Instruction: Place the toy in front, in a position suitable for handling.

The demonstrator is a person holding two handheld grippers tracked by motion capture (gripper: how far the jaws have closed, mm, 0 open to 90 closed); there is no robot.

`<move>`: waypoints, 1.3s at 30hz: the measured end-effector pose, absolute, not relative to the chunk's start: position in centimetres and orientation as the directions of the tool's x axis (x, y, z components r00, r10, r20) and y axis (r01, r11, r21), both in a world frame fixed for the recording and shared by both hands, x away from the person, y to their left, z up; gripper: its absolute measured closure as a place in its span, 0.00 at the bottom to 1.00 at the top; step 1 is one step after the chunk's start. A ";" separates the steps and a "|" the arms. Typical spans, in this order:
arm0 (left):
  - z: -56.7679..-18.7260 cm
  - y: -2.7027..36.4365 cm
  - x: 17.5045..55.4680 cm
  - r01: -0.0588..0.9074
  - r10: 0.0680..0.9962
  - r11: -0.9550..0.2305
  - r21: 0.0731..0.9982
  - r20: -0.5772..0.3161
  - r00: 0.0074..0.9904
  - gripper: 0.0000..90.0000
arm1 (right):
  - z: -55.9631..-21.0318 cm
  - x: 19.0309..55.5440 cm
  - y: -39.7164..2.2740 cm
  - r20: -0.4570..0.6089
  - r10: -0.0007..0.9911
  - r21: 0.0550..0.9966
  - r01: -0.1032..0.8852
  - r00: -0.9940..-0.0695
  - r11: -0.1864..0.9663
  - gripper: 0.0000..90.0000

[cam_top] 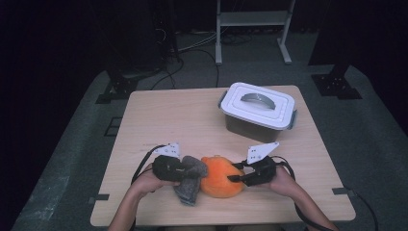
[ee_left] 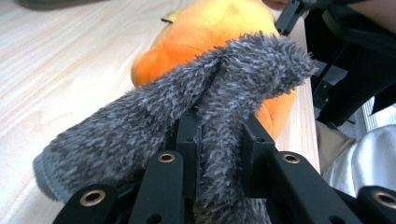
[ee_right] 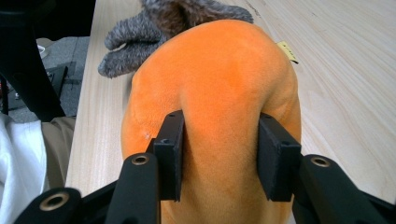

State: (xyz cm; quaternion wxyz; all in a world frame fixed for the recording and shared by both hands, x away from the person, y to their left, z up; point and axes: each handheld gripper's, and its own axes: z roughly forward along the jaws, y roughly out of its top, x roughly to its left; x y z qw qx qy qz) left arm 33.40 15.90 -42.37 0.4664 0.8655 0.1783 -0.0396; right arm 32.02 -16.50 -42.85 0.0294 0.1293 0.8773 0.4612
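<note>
While both hands work at the table's [cam_top: 159, 115] near edge in the high view, the left gripper [cam_top: 185, 172] and right gripper [cam_top: 236, 178] each hold a soft item.

Left gripper view: jaws clamped on the fuzzy grey sock [ee_left: 196, 107].

Right gripper view: jaws squeeze the orange plush [ee_right: 215, 93], denting it. Lifting probably follows, perhaps toward the lidded box [cam_top: 258, 109].

Premises: a recording or test lab, not a home. A bare light-wood table [cam_top: 159, 120] stands alone at frame centre on grey carpet [cam_top: 375, 139]; the surroundings are dark. Black stand feet [cam_top: 336, 85] sit at upper right and upper left of the high view. Loose cables [cam_top: 192, 48] run across the floor at top centre, beside a white metal frame [cam_top: 252, 19].
</note>
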 end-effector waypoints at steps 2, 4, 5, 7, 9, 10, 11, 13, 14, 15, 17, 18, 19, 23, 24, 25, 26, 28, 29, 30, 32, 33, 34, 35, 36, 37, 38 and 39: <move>-42.0 15.6 33.5 0.337 0.267 -0.494 0.802 -0.229 0.936 0.81 | -42.8 32.0 -16.5 0.066 0.256 0.816 0.200 -0.964 0.542 0.63; -41.3 15.0 33.5 0.315 0.253 -0.487 0.815 -0.213 0.944 0.81 | -42.8 31.9 -16.5 0.059 0.255 0.816 0.194 -0.965 0.545 0.63; -41.1 14.8 33.5 0.308 0.246 -0.484 0.819 -0.210 0.946 0.81 | -42.8 31.9 -16.5 0.055 0.253 0.816 0.189 -0.966 0.546 0.63; -40.5 14.1 33.4 0.288 0.225 -0.470 0.834 -0.202 0.953 0.81 | -42.8 31.8 -16.5 0.049 0.248 0.817 0.182 -0.968 0.547 0.63; -40.1 13.5 33.2 0.266 0.204 -0.466 0.844 -0.190 0.960 0.81 | -42.8 31.8 -16.4 0.045 0.245 0.816 0.177 -0.969 0.550 0.62; -40.0 13.3 33.0 0.261 0.199 -0.470 0.843 -0.187 0.962 0.81 | -42.8 31.8 -16.4 0.043 0.244 0.816 0.174 -0.969 0.551 0.62; -40.0 13.1 33.0 0.256 0.197 -0.479 0.840 -0.182 0.963 0.81 | -42.8 31.8 -16.4 0.040 0.242 0.817 0.171 -0.970 0.551 0.62; -40.4 13.1 32.9 0.263 0.206 -0.496 0.828 -0.182 0.962 0.80 | -42.8 31.8 -16.5 0.040 0.241 0.816 0.171 -0.970 0.552 0.62; -40.6 13.2 32.8 0.264 0.212 -0.504 0.822 -0.178 0.961 0.81 | -42.8 31.8 -16.5 0.043 0.245 0.818 0.175 -0.969 0.549 0.61; -40.8 13.3 32.7 0.269 0.218 -0.507 0.819 -0.180 0.959 0.81 | -42.8 31.8 -16.5 0.047 0.247 0.819 0.179 -0.968 0.546 0.59; -41.1 13.6 32.6 0.279 0.224 -0.504 0.817 -0.188 0.956 0.81 | -42.7 31.9 -16.5 0.048 0.244 0.820 0.178 -0.968 0.544 0.55; -41.2 13.7 32.5 0.280 0.229 -0.508 0.815 -0.185 0.956 0.81 | -42.6 31.9 -16.6 0.045 0.244 0.821 0.175 -0.969 0.544 0.53; -41.4 13.9 32.5 0.282 0.232 -0.513 0.811 -0.185 0.955 0.81 | -42.5 31.9 -16.7 0.045 0.248 0.823 0.177 -0.968 0.540 0.50; -42.2 14.6 32.4 0.301 0.248 -0.525 0.796 -0.195 0.949 0.81 | -42.0 32.1 -17.4 0.046 0.250 0.833 0.175 -0.967 0.525 0.43; -42.4 14.7 32.4 0.310 0.254 -0.518 0.797 -0.203 0.946 0.81 | -42.0 32.2 -17.6 0.052 0.250 0.834 0.180 -0.967 0.521 0.42; -42.5 14.8 32.4 0.312 0.256 -0.517 0.797 -0.204 0.945 0.81 | -42.0 32.2 -17.8 0.061 0.248 0.833 0.186 -0.967 0.521 0.40; -42.5 14.9 32.4 0.313 0.259 -0.519 0.795 -0.202 0.944 0.81 | -42.0 32.2 -17.9 0.063 0.244 0.827 0.188 -0.968 0.530 0.38; -42.5 14.9 32.5 0.310 0.262 -0.525 0.792 -0.196 0.945 0.81 | -42.2 32.3 -18.1 0.065 0.244 0.814 0.193 -0.968 0.547 0.36; -42.5 14.9 32.5 0.312 0.264 -0.525 0.792 -0.197 0.944 0.81 | -42.3 32.3 -18.2 0.069 0.244 0.806 0.198 -0.967 0.558 0.36; -42.4 14.8 32.5 0.311 0.264 -0.526 0.792 -0.196 0.944 0.81 | -42.5 32.3 -18.2 0.069 0.248 0.799 0.202 -0.966 0.566 0.36; -42.3 14.7 32.6 0.308 0.264 -0.532 0.789 -0.192 0.945 0.81 | -42.9 32.4 -18.2 0.079 0.249 0.800 0.211 -0.965 0.562 0.36; -42.1 14.7 32.7 0.305 0.262 -0.537 0.787 -0.188 0.947 0.81 | -43.0 32.5 -18.2 0.086 0.252 0.800 0.217 -0.964 0.559 0.38; -41.9 14.6 32.8 0.304 0.264 -0.537 0.787 -0.186 0.946 0.80 | -43.0 32.5 -18.1 0.085 0.254 0.800 0.218 -0.963 0.559 0.41; -41.6 14.5 32.9 0.297 0.261 -0.540 0.788 -0.179 0.949 0.80 | -43.0 32.5 -18.0 0.082 0.259 0.800 0.219 -0.962 0.559 0.44; -41.3 14.4 33.0 0.290 0.258 -0.542 0.789 -0.172 0.951 0.80 | -43.0 32.5 -18.0 0.079 0.262 0.798 0.218 -0.962 0.561 0.48; -41.0 14.2 33.0 0.284 0.254 -0.543 0.790 -0.168 0.952 0.80 | -42.9 32.5 -17.9 0.076 0.262 0.799 0.216 -0.962 0.561 0.51; -40.7 14.0 33.1 0.275 0.251 -0.546 0.791 -0.159 0.955 0.80 | -42.9 32.4 -17.9 0.063 0.263 0.802 0.206 -0.963 0.561 0.53; -40.3 13.7 33.1 0.264 0.245 -0.545 0.796 -0.150 0.958 0.80 | -42.8 32.4 -17.9 0.055 0.267 0.803 0.201 -0.962 0.561 0.53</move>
